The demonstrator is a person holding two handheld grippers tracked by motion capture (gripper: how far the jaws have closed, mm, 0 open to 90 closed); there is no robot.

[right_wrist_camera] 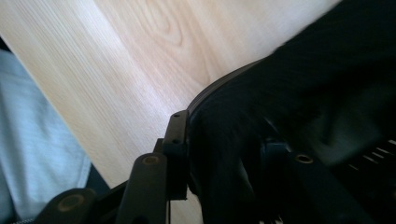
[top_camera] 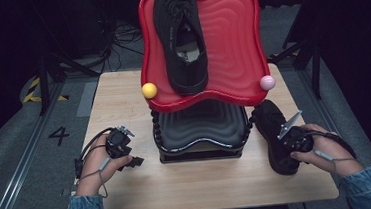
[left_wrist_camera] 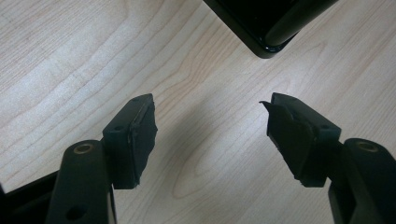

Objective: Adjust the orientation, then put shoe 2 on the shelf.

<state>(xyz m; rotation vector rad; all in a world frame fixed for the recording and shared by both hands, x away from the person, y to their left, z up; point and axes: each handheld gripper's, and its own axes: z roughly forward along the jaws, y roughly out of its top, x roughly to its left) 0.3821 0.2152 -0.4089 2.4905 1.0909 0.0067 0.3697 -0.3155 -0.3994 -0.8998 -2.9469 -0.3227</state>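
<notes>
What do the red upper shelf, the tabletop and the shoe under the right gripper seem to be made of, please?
Red upper shelf: probably moulded plastic, glossy, with rippled ridges. Tabletop: pale wood or wood-look laminate, matt, visible grain. Black shoe: seemingly knitted fabric, matt, with a smoother sole edge.

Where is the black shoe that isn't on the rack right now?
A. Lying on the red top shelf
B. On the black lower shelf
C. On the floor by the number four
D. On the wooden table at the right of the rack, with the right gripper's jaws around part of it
D: the second black shoe lies on the wooden table right of the rack, and the right gripper has its jaws on either side of the shoe's edge.
</notes>
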